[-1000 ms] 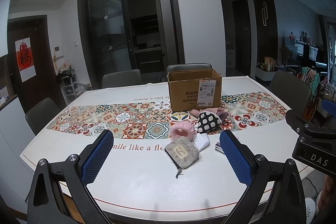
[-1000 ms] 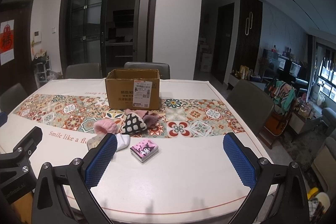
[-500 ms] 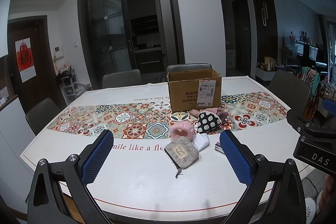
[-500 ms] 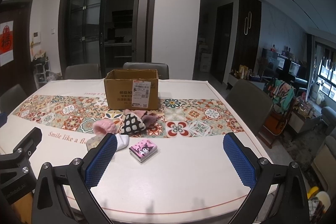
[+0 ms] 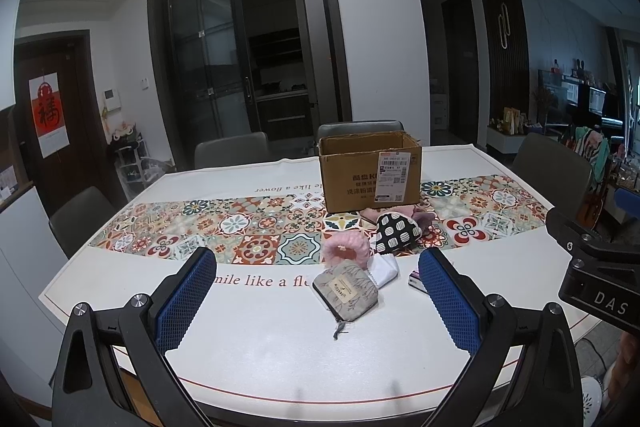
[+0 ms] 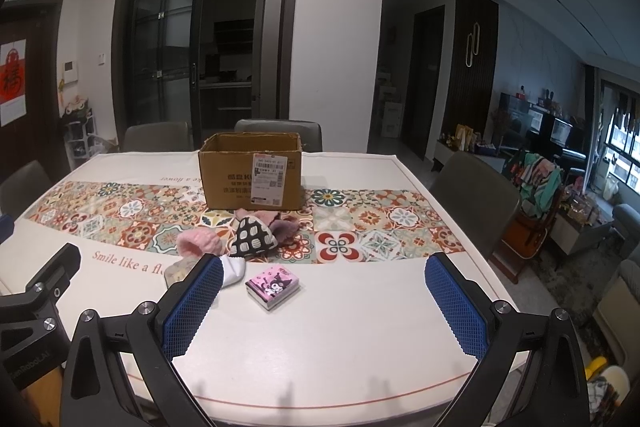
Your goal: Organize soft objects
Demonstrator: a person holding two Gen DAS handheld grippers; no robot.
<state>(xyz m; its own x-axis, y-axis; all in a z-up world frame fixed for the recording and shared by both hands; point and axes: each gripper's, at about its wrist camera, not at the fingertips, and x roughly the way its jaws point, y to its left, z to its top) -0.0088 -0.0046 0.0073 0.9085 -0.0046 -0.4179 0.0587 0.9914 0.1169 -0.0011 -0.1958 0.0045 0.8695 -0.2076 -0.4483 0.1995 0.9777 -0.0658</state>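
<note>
I am holding both tools over the near edge of the counter (image 5: 248, 343), and neither is touching anything. The left hand-held gripper (image 5: 318, 301) is standing with its blue pads wide apart, and the right hand-held gripper (image 6: 324, 305) is spread just as wide and empty.

The soft things are lying in a loose cluster near the middle of the counter, on and just in front of the patterned runner (image 5: 224, 231). Nearest my left tool, the grey fabric pouch (image 5: 345, 291) is resting flat with its zipper pull trailing toward the near edge. Just behind it the fluffy pink piece (image 5: 346, 249) is sitting, and a white folded cloth (image 5: 384, 270) is touching the pouch on its right. Further back, the black-and-white patterned pouch (image 6: 254, 237) is leaning on some mauve and pink plush items (image 6: 286, 227).

The pink cartoon-printed packet (image 6: 273, 286) is lying alone on the bare white part, slightly right of the cluster.

The open cardboard box (image 6: 251, 175) is standing upright behind the pile, toward the far edge, its shipping label facing me. Grey chairs (image 6: 474, 197) are ringing the counter's far and right sides.
</note>
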